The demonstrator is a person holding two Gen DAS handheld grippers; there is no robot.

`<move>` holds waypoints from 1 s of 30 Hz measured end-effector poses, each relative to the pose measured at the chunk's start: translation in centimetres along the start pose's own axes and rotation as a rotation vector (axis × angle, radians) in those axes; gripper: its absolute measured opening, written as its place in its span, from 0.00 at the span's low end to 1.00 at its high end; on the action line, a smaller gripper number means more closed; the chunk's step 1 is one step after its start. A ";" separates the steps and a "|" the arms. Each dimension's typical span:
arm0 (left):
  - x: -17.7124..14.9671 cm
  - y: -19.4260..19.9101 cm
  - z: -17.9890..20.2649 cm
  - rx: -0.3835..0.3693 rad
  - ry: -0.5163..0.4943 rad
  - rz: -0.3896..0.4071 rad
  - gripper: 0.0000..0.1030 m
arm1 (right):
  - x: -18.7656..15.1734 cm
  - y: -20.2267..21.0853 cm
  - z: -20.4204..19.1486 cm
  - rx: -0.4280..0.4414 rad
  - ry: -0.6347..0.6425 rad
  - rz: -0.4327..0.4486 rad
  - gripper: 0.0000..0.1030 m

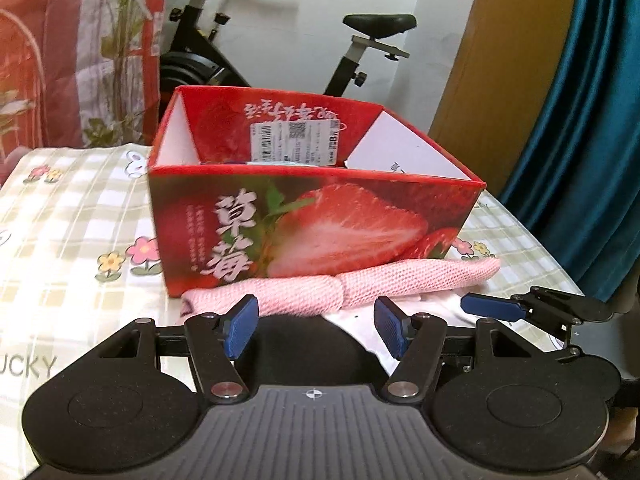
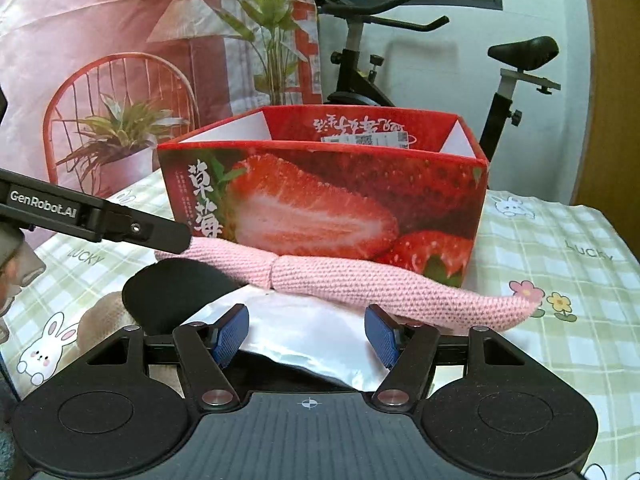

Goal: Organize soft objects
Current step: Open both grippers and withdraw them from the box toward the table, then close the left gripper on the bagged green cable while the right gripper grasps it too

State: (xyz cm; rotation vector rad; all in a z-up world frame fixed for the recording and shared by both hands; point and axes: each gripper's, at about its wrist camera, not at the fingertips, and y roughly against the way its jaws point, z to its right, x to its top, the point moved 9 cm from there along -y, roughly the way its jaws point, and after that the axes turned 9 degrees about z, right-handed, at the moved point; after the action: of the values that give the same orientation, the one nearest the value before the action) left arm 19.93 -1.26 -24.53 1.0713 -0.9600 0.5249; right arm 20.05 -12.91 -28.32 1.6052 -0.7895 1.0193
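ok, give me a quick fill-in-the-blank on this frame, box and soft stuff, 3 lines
1. The pink knitted piece lies on the table against the ____ of the red box.
2. The fruit printed on that box is a ____.
3. The left gripper and right gripper both have their fingers ____, with nothing pressed between them.

Missing words: front; strawberry; open

white wall (image 1: 432, 40) | exercise bike (image 2: 496, 92) | teal curtain (image 1: 592, 140) | checked tablecloth (image 2: 560, 256)

a checked cloth (image 1: 72, 216) covers the desk; a strawberry box (image 1: 312, 224) stands on it, a pink knitted piece (image 1: 360, 288) along its near side.
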 end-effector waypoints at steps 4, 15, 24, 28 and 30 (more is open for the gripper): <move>-0.5 1.1 -0.8 0.027 0.016 0.007 0.65 | -0.2 0.5 -0.3 0.000 0.007 -0.008 0.60; -2.8 2.8 -2.4 0.054 0.108 0.011 0.65 | -1.4 1.9 -0.5 -0.015 0.040 -0.052 0.61; -3.6 2.5 -2.6 0.065 0.105 0.027 0.64 | -1.6 1.7 0.0 -0.057 0.052 -0.032 0.62; -3.6 2.4 -2.8 0.071 0.112 0.032 0.65 | -1.1 2.1 1.7 -0.086 -0.018 0.021 0.63; -3.7 2.4 -2.8 0.072 0.111 0.034 0.65 | -1.4 1.8 2.4 -0.094 -0.045 0.012 0.63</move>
State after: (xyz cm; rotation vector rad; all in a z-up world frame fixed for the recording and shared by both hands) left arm 17.39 2.58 -26.93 1.0806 -0.8688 0.6449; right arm 18.39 -15.69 -29.08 1.5489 -0.8656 0.9434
